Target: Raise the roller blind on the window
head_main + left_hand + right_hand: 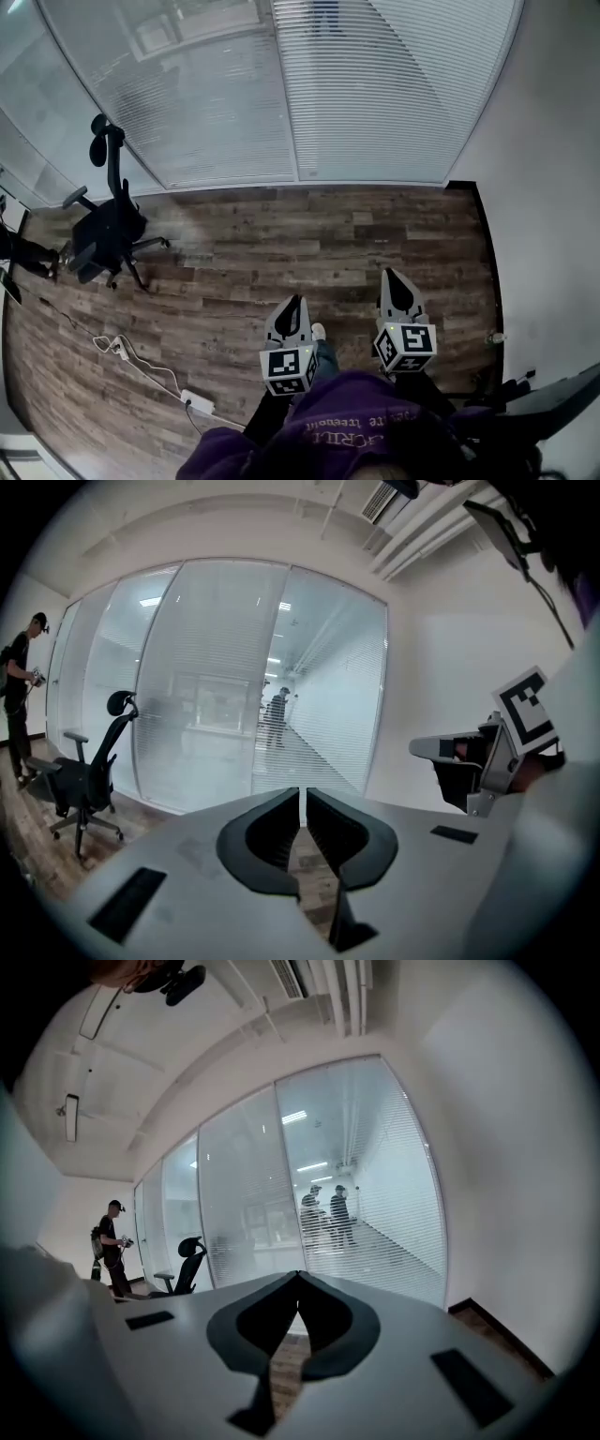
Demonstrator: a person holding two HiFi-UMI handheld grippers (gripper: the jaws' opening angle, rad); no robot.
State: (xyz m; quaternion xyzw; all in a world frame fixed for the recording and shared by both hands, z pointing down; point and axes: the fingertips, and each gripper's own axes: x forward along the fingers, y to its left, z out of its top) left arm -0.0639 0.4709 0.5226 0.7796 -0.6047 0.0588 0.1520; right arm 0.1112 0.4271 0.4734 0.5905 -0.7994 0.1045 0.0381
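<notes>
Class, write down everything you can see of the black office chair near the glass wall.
The office chair is black, with a separate headrest on a stalk, a tall back, two armrests, a seat and a spoked base on castors. It stands upright and empty on the wood-look floor, at the left side of the room, close to the glass wall but apart from it. Only the floor appears to touch it.

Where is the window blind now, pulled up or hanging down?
Down: the blind hangs all the way to the wooden floor, its slats covering the whole pane.
</notes>
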